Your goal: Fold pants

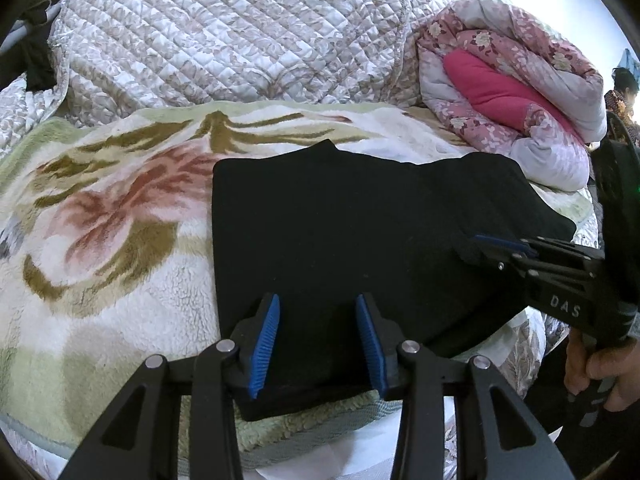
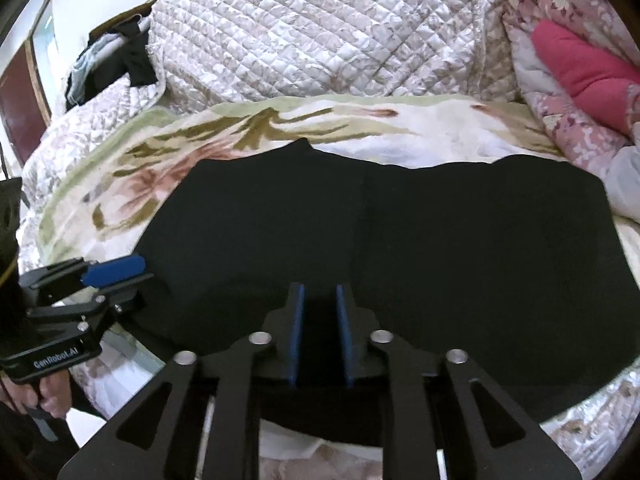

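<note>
Black pants (image 1: 340, 220): lay flat as a broad folded slab on the fleece blanket (image 1: 100, 220) of the bed, long side running left to right, left end straight and tidy, far edge a little wavy. Reached on the right almost to the pink duvet (image 1: 512, 92); stayed well short of the quilt (image 1: 240, 32) at the far side.

Left hand-held gripper (image 1: 318, 340): stood over the near edge towards the left end, fingers clearly apart, nothing pinched, the cloth merely lying beneath and between. Right hand-held gripper (image 2: 320, 332): hung over the near edge towards the middle and right, fingers parted by only a narrow gap, dark cloth showing through it, no pinch seen. From the left camera, met the cloth at its right end with its tip; could not tell there whether a fold of fabric sat inside. Showed a hand (image 1: 600, 364) on its grip at the right border.

Probably stood at a letting-go: one fold laid down and released, the bundle not yet compact. Likely needed one more fold, end over end. Called for a firm pinch through all layers at both corners of one end, a level lift so that the layers did not slide apart, then a carry across to match the opposite end. Risked catching the blanket's pile along with the pants, black on black hiding the edges.
</note>
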Action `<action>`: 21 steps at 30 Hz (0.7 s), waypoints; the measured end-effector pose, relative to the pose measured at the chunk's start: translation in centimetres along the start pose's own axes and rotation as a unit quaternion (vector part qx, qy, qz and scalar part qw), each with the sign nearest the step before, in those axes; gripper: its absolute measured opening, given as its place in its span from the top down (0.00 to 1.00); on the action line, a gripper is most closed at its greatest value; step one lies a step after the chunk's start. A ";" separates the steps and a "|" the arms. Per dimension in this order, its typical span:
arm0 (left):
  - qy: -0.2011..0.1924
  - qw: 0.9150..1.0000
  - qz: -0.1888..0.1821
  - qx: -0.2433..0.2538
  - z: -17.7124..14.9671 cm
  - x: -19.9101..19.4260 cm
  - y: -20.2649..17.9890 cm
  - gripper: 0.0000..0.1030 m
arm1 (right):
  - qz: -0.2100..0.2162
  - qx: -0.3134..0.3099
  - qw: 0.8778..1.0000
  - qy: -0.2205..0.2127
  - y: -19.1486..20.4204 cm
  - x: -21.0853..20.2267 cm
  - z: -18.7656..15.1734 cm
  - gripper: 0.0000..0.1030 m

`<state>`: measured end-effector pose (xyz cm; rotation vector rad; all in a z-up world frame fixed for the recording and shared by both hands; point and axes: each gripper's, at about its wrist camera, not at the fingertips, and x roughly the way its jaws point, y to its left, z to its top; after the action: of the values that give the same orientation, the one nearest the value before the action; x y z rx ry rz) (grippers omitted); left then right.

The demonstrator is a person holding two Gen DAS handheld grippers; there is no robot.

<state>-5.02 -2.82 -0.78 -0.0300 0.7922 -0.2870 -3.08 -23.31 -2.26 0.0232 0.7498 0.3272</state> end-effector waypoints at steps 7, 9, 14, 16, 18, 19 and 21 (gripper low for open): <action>-0.001 1.000 0.005 0.000 0.1 0.1 0.1 0.56 | -0.009 0.001 1.000 -0.003 -0.1 -0.7 -0.5 0.75; -0.001 1.000 0.004 0.001 0.1 0.1 0.1 0.56 | -0.010 0.000 1.000 -0.003 -0.1 -0.7 -0.5 0.74; -0.001 1.000 0.003 0.001 0.1 0.1 0.1 0.56 | -0.022 0.022 0.999 -0.010 -1.3 -1.2 -0.7 0.72; -0.001 1.000 0.003 0.001 0.1 0.1 0.1 0.56 | -0.030 0.047 0.998 -0.013 -2.7 -1.5 -0.7 0.72; -0.001 1.000 0.003 0.001 0.1 0.2 0.2 0.55 | -0.042 0.069 0.997 -0.019 -4.3 -2.0 -0.6 0.72; -0.001 1.000 0.003 0.000 0.1 0.1 0.1 0.55 | -0.054 0.080 0.995 -0.023 -5.1 -2.4 -0.6 0.68; -0.001 1.000 0.003 0.000 0.1 0.2 0.1 0.55 | -0.068 0.117 0.990 -0.038 -7.2 -3.3 -0.6 0.62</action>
<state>-4.82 -2.76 -0.83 -0.0276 0.7904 -0.2810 -3.68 -31.20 -1.54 0.2049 0.7072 0.1061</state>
